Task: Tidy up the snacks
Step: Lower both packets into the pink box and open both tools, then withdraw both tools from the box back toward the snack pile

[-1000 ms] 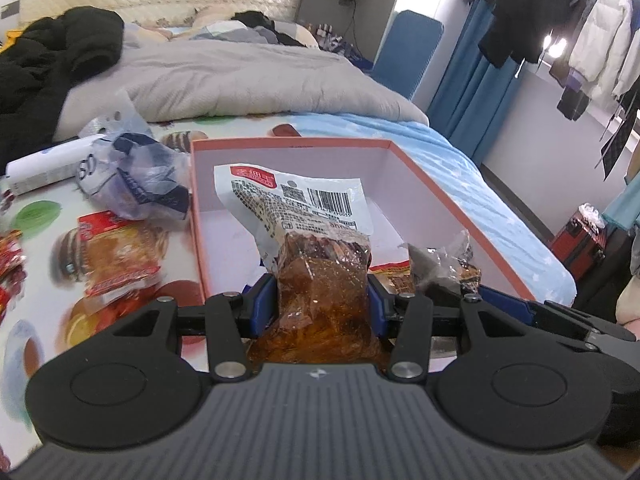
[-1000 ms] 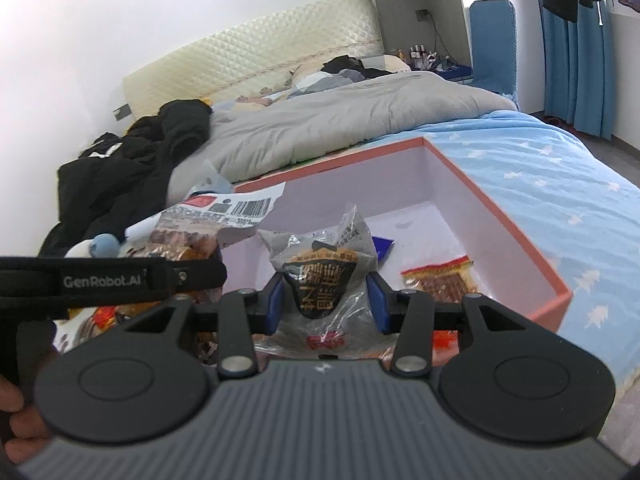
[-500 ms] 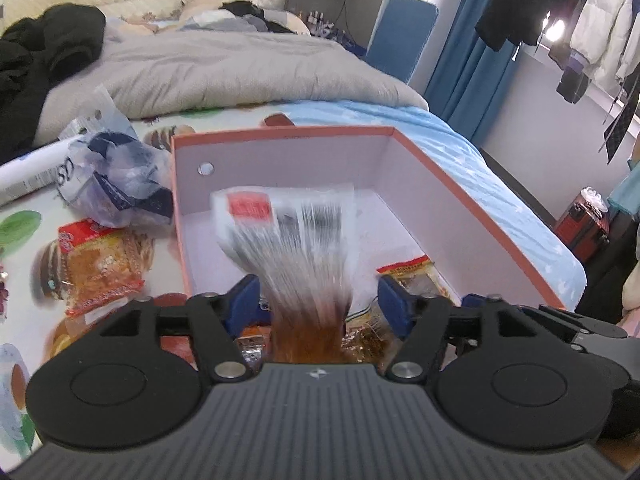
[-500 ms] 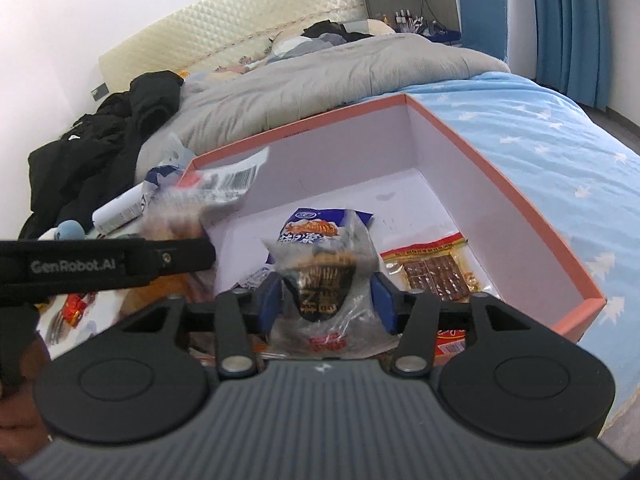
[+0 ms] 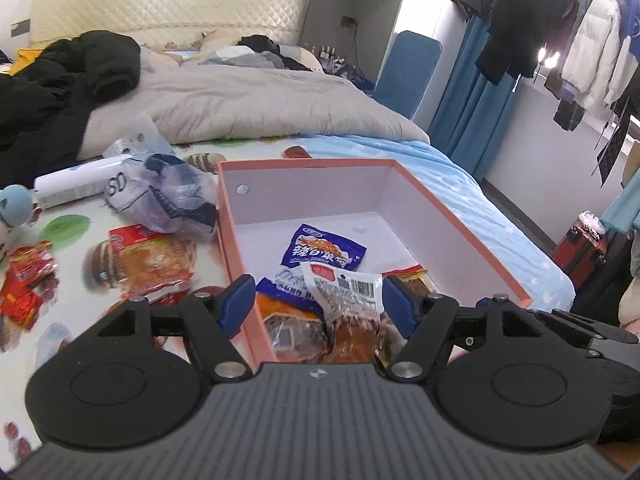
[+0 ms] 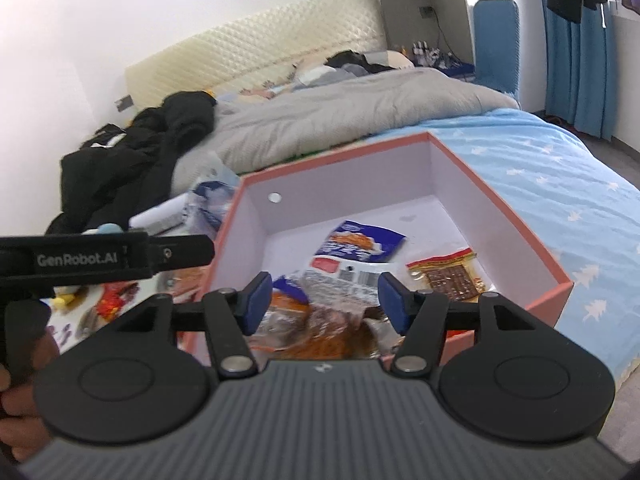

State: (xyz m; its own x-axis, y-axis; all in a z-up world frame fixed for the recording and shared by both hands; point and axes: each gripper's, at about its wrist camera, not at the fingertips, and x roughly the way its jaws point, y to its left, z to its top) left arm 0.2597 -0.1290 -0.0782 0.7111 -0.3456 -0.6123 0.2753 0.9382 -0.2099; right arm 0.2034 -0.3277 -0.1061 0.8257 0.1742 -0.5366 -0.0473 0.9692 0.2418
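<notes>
Two grippers hang over the near end of one pink box [image 5: 460,216], and both stand with their blue-padded fingers spread wide, holding nothing. The left gripper [image 5: 318,306] straddles the box's left wall, so its left finger is outside the box and its right finger inside. The right gripper [image 6: 326,300] sits wholly above the box's interior.

Inside the box, the snacks pile at the near end. One blue-and-white packet [image 5: 322,249] lies flat on the white floor, farthest in. One clear packet with a white barcode label [image 5: 344,286] rests just in front of it, its brown contents toward the camera, overlapping a second blue-edged packet [image 5: 286,282] with orange contents. One flat red-and-gold packet of dark bars [image 6: 450,274] lies alone near the right wall. More wrappers crowd beneath the gripper bodies, too hidden to count.

Outside the box, on the fruit-print sheet [image 5: 68,226] to its left, one red-edged pastry packet [image 5: 154,258] lies near the box wall, and a cluster of small red wrappers [image 5: 26,280] lies further left; their number cannot be told. One crumpled blue-and-clear plastic bag [image 5: 168,196] touches the box's far-left corner, with one white tube [image 5: 76,186] beside it. One grey duvet [image 5: 240,108] lies beyond.
</notes>
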